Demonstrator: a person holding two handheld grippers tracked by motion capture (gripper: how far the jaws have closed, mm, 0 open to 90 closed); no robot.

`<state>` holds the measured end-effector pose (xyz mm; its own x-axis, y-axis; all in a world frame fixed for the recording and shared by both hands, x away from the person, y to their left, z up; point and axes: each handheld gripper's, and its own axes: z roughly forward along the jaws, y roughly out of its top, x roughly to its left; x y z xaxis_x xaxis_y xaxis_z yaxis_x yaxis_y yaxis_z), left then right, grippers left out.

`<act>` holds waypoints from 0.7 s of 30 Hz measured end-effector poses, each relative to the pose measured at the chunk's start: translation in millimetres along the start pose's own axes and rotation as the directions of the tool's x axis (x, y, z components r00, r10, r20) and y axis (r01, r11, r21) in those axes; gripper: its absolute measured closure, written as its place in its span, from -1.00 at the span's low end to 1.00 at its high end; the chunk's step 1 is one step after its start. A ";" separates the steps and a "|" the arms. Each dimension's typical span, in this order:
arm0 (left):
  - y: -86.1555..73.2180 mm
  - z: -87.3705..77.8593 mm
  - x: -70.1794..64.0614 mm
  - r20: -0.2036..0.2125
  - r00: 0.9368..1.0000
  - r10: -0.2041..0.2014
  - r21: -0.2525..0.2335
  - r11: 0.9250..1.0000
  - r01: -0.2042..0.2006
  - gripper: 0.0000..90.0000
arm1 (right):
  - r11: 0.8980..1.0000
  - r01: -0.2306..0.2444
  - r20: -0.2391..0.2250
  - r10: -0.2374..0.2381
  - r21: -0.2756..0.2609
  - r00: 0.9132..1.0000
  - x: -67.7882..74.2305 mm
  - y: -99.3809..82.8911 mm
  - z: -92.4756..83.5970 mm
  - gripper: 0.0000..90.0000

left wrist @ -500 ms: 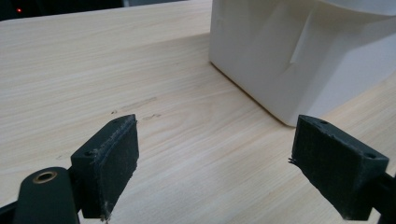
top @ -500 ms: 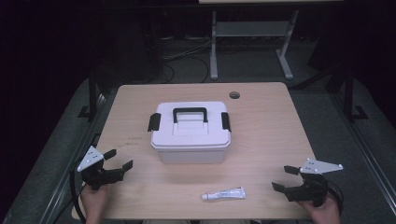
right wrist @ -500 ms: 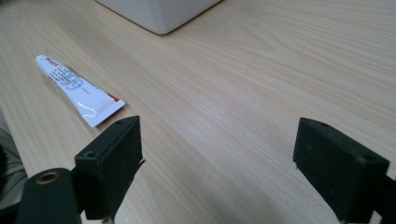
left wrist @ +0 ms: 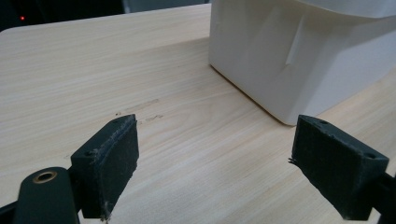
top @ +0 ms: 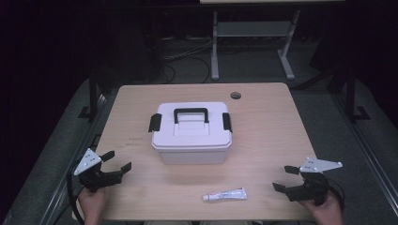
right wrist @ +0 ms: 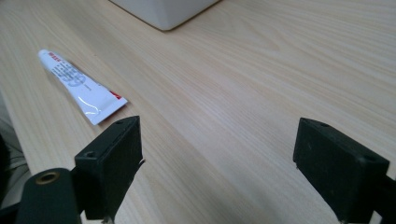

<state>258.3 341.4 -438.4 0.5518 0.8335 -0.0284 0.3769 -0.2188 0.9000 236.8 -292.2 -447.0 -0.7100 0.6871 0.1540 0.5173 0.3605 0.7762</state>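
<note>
A: What is seen first, going by size?

B: A light wooden desk (top: 281, 140) is seen, with a round cable hole (top: 235, 95) near its far edge, toward the far right corner.

A: And what is carried on it?

B: A white storage box (top: 191, 140) is set about midway between the left and right edges, a little nearer the far edge. Its lid is closed, a black handle (top: 191, 113) is laid flat on top, and a black latch (top: 155, 122) is fitted at each end. In the left gripper view, a lower corner of the box (left wrist: 299, 56) is seen resting on the desk.

A: Anything smaller?

B: A small white tube (top: 225, 194) with red and blue print is laid flat close to the near edge, in front of the box and apart from it, its cap pointed toward the left edge. In the right gripper view the flat crimped end of the tube (right wrist: 79, 84) is seen just beyond one finger, not touched.

A: How are the grippers placed?

B: The left gripper (top: 117, 161) is held at the near left corner, the right gripper (top: 285, 178) at the near right corner, each in a hand. The fingers of both are spread wide apart, and nothing is held between them; bare desk is seen in each gap.
</note>
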 end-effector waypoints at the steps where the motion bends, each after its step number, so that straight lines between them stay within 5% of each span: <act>1: -0.3 0.6 0.0 0.001 1.000 0.005 0.003 1.000 -0.005 -0.69 | 1.000 0.003 0.000 -0.003 0.000 1.000 0.3 1.1 0.0 -0.67; 21: 2.7 6.7 -1.2 0.027 1.000 0.013 0.014 1.000 -0.014 -0.69 | 0.996 0.055 -0.037 -0.052 0.076 0.998 -7.4 37.7 8.3 -0.67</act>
<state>263.6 336.5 -438.8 0.5768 0.8164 -0.0283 0.3799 -0.2374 0.8941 265.5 -278.5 -423.9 -0.7529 0.6439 0.1358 0.5125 0.4444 0.7347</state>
